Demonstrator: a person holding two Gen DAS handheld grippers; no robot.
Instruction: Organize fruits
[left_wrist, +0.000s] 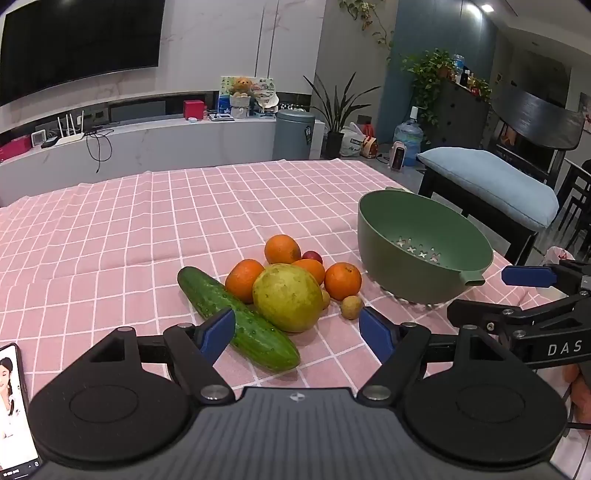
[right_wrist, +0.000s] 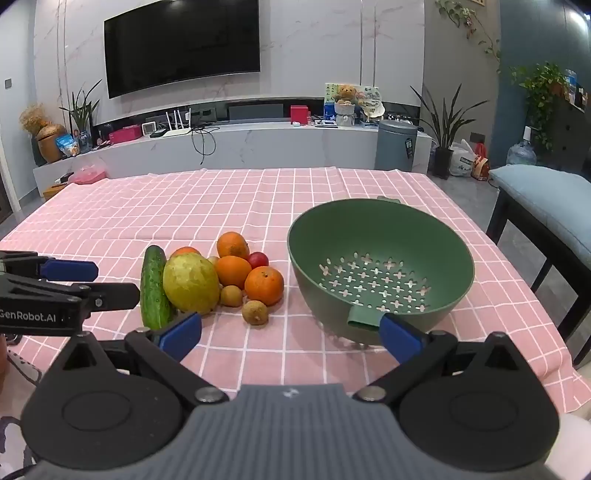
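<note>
The left hand-held gripper (left_wrist: 297, 334) hovers low over the table with its blue-padded fingers (left_wrist: 218, 334) spread wide and gripping nothing. Just ahead of it lies a long, bumpy green cucumber (left_wrist: 236, 317), set diagonally, its near part passing behind the left finger. Beside the cucumber sits a large yellow-green round fruit (left_wrist: 287, 297), framed in the gap between the fingers. Behind and around it cluster four oranges (left_wrist: 342, 280), a small dark red fruit (left_wrist: 311, 256) and a small tan-brown round fruit (left_wrist: 351, 307), all packed in one heap.

The right hand-held gripper (right_wrist: 290, 332) is likewise spread apart and empty. Its right finger shows in front of the near rim and spout of a dark green plastic colander bowl (right_wrist: 369, 236) with cross-shaped drain holes, which stands to the right of the fruit heap, near it but apart, with nothing in it. In the left wrist view the same bowl (left_wrist: 424, 218) lies beyond and right of the fruit.

Everything rests on a table covered by a pink cloth with a white grid (right_wrist: 221, 199). A phone with a lit screen (left_wrist: 14, 402) shows at the left gripper's left edge. Beyond the table stand a long white marble-look console (right_wrist: 258, 147), a wall-mounted black television (right_wrist: 181, 44), a grey cylindrical bin (right_wrist: 395, 146), potted plants (right_wrist: 443, 122) and a bench with a pale blue cushion (right_wrist: 546, 199).
</note>
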